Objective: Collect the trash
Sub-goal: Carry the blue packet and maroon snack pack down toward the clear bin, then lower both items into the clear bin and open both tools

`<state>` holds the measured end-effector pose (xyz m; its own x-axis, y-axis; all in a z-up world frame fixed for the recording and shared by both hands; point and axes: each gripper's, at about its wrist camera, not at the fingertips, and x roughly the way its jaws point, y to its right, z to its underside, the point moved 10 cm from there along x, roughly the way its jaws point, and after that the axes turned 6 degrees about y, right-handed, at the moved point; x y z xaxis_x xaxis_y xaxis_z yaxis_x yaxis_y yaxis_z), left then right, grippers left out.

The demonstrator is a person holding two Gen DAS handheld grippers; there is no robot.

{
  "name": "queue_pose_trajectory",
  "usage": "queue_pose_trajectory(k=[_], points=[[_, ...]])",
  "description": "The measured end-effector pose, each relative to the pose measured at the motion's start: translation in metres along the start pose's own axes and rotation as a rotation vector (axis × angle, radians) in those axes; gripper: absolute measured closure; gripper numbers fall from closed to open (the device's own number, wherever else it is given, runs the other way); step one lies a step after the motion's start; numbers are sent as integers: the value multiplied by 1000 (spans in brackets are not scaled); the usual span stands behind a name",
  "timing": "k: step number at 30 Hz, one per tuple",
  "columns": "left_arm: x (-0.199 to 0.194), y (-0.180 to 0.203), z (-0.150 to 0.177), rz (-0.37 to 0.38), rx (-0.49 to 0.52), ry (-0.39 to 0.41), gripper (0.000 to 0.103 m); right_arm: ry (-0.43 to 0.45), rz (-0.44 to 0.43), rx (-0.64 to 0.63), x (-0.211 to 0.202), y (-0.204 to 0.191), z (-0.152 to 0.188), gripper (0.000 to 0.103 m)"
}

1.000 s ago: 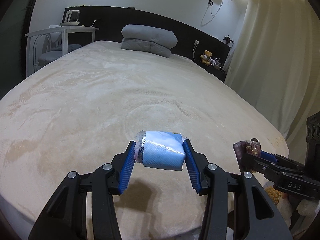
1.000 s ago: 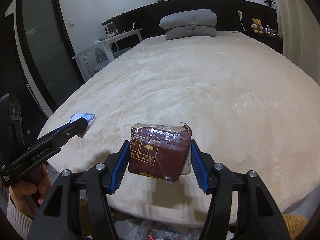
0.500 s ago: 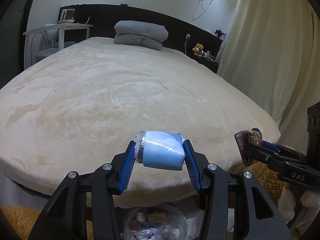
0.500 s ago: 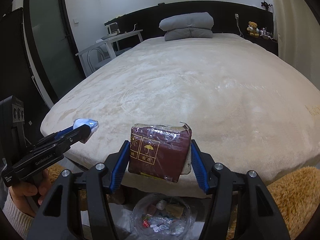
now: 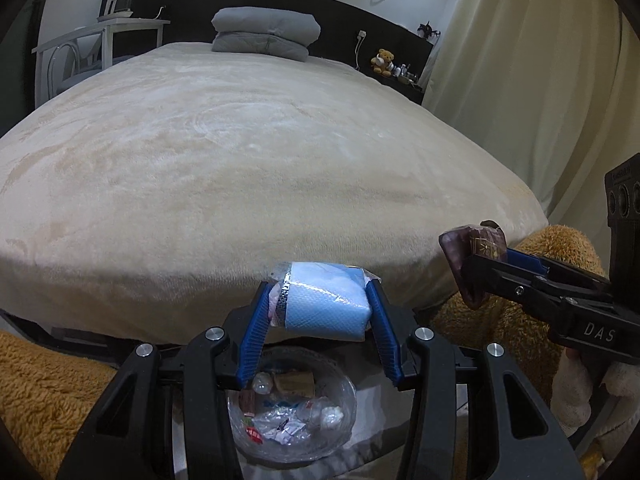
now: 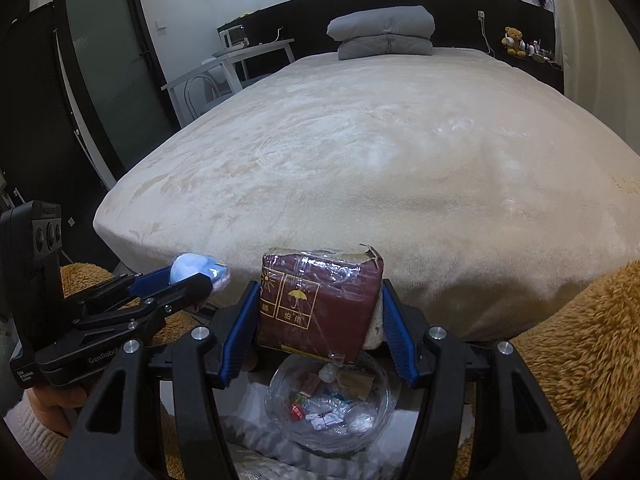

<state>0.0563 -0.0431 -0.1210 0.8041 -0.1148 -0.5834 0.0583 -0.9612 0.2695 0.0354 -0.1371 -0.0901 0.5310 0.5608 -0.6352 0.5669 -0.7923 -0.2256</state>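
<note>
My left gripper (image 5: 320, 300) is shut on a light blue tissue pack (image 5: 324, 304) wrapped in clear film; it also shows at the lower left of the right wrist view (image 6: 198, 272). My right gripper (image 6: 318, 312) is shut on a dark red wrapped packet (image 6: 320, 304) with gold print, which also shows at the right of the left wrist view (image 5: 472, 256). Below both grippers, on the floor past the foot of the bed, stands a clear-lined trash bin (image 5: 292, 412) (image 6: 328, 408) holding several wrappers and scraps.
A large bed with a beige plush cover (image 5: 260, 152) fills the view ahead, grey folded bedding (image 5: 266, 32) at its head. Brown shaggy rugs (image 5: 44, 396) (image 6: 576, 352) lie either side of the bin. Curtains (image 5: 540, 80) hang at right; a white desk (image 6: 232, 64) and a dark door (image 6: 108, 60) stand at left.
Both grippers have drawn back from over the bed and sunk lower, each keeping its packet. The bed's foot edge and the trash bin have come into view beneath them.
</note>
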Motion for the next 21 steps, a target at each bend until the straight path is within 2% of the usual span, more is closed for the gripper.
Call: queue_pose_trajectory(k=[8,21], points=[[25,-3,38,-13,-34,-165,56,-179,-25,90,32,18,39,44],[74,-15,106,-18,-140,-503,56,-467,-78,267,84,32,90,44]])
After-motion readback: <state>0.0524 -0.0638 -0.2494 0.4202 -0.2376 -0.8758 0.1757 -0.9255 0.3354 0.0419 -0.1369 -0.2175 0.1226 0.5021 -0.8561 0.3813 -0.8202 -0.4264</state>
